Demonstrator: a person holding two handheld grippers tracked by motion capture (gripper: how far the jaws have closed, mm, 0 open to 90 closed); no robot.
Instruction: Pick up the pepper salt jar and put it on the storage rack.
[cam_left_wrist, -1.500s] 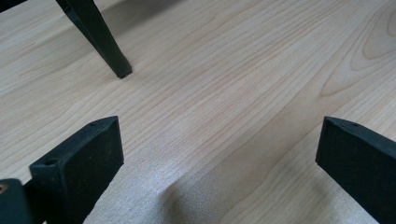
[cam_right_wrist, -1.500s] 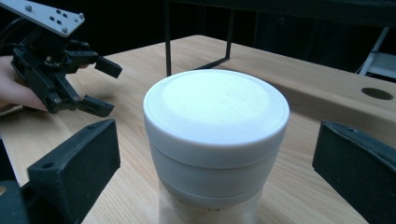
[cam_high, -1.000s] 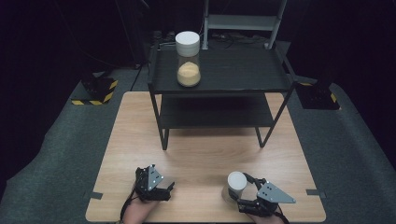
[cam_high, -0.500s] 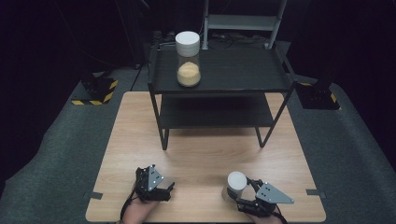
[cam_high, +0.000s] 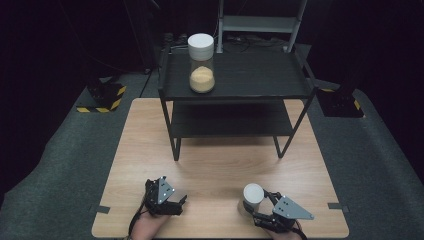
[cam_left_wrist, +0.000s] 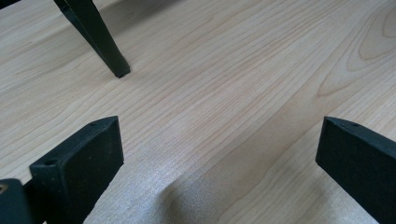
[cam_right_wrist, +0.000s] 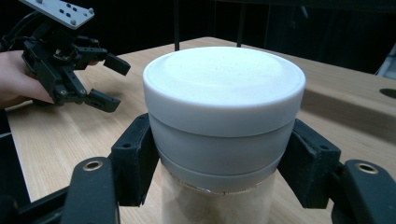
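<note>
The upright jar is clamped below its lid by the right gripper; the shelf stands at 12 o'clock (left gripper gapes empty).

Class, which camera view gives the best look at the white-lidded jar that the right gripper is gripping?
The right gripper view: the jar sits close up, its white lid between the right gripper's pads, which have just closed onto it. The high view shows it small at the table's near edge. The left gripper view looks at bare table.
</note>
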